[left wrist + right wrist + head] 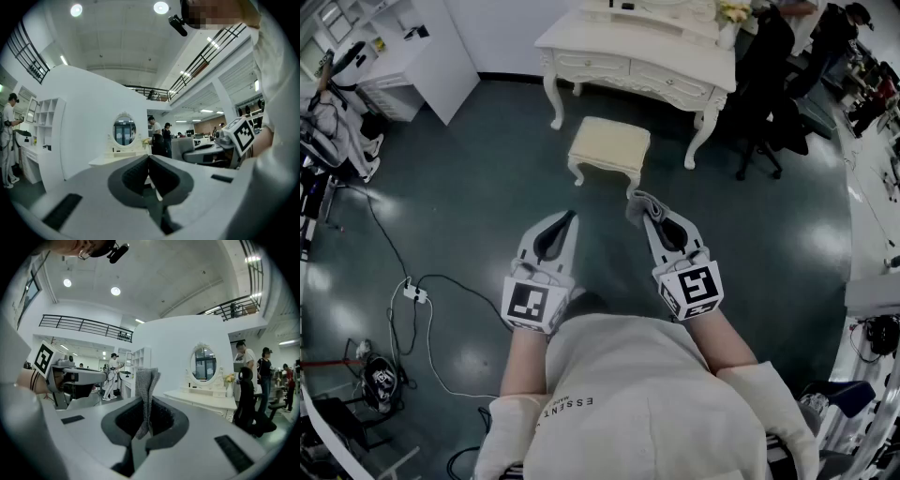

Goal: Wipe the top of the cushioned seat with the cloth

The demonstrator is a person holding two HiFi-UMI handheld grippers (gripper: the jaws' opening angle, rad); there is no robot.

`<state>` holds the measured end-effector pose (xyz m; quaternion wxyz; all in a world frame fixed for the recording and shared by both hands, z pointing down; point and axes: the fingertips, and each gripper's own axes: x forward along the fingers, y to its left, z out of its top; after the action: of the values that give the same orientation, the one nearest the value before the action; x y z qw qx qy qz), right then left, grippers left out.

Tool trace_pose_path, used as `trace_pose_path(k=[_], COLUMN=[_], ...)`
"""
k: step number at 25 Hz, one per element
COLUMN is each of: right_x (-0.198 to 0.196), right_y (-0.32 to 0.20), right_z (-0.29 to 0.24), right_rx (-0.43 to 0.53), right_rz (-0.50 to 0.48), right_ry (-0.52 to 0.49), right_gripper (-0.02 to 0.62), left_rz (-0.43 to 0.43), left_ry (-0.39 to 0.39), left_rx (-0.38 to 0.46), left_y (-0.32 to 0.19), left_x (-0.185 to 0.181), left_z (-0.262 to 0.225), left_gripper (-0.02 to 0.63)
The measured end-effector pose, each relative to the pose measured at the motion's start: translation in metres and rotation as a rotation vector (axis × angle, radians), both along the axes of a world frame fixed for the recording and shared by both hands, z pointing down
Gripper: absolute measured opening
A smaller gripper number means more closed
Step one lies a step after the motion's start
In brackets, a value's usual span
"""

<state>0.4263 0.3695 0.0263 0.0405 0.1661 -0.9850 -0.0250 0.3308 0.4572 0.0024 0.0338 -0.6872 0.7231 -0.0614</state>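
The cushioned seat (pixel 609 145) is a small cream stool with white carved legs, standing on the dark floor ahead of me in the head view. My right gripper (pixel 649 214) is held in the air short of it, shut on a grey knitted cloth (pixel 637 203). In the right gripper view the cloth (pixel 146 383) sticks up from between the closed jaws of the right gripper (pixel 146 401). My left gripper (pixel 572 217) is beside it at the same height, shut with nothing in it; its jaws meet in the left gripper view (pixel 148 158). Neither gripper view shows the stool.
A white dressing table (pixel 637 52) with an oval mirror (pixel 204 363) stands just behind the stool. A black office chair (pixel 769 122) is to its right. White shelving (pixel 417 52) sits far left, and cables (pixel 417 292) lie on the floor at left. People stand in the background.
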Motion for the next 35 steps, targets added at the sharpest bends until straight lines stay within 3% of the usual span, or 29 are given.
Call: trace_pose_path(k=[11,22,29,35], right_x=[-0.006,-0.017,-0.068,-0.143], right_y=[-0.011,-0.042,-0.087,-0.149], right_z=[-0.005,0.007,0.023,0.028], right_rx=[0.003,-0.070,-0.118,-0.127], right_rz=[-0.012,0.008,0.082,0.173], right_ry=[-0.032,-0.021,-0.002,0.029], right_gripper=[0.028,0.028,0.028,0.028], left_rz=[0.017,0.053,0.091,0.176], left_ry=[0.000,0.027,0.047,0.106], left_rx=[-0.034,-0.018,-0.035,-0.055], left_y=[-0.014,-0.052,-0.096,-0.154], left_x=[0.002,-0.013,-0.076,-0.158], left_z=[0.010,0.005,0.014,0.016], left_gripper=[0.002,0.002,0.002,0.002])
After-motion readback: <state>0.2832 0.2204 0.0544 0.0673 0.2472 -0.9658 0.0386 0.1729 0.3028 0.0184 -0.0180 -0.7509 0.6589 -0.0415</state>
